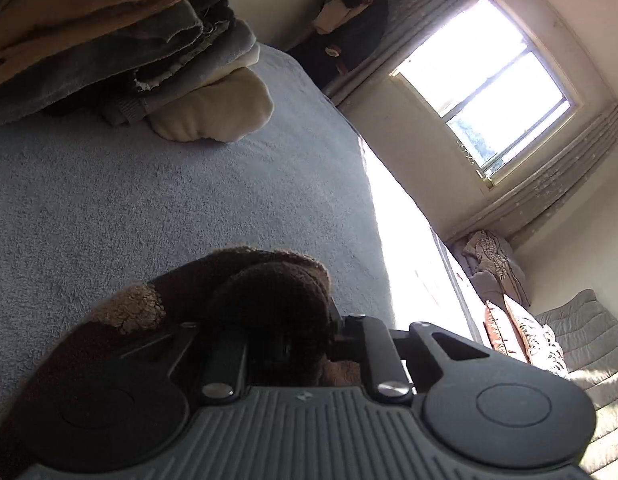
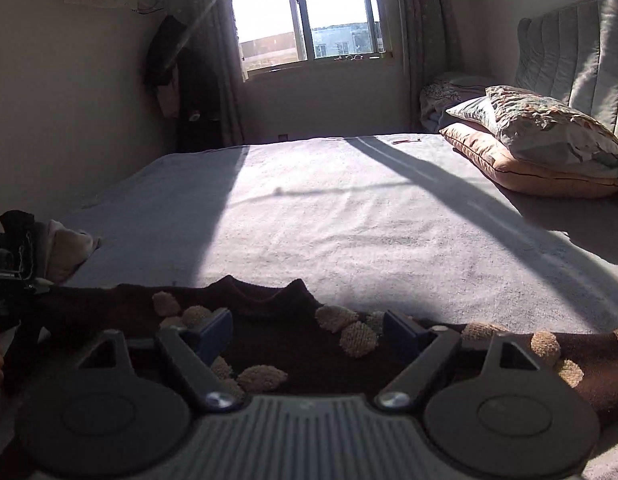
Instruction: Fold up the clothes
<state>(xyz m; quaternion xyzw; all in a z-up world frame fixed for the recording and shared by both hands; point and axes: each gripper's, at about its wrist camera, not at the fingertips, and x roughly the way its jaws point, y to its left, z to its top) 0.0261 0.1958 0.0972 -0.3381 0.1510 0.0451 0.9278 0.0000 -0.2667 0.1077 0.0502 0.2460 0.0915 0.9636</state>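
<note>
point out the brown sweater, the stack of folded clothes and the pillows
brown sweater [image 2: 277, 344]: right wrist view, on the dark chest panel below the collar
stack of folded clothes [image 1: 121, 40]: left wrist view, on a grey layer mid-stack
pillows [image 2: 549, 132]: right wrist view, on the top patterned pillow

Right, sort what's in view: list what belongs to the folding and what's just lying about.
Job:
brown sweater
folded pile
left gripper, shut on the sweater
right gripper, open over it
bed, the work surface

Lying about:
pillows
dark clothes hanging by the window
</note>
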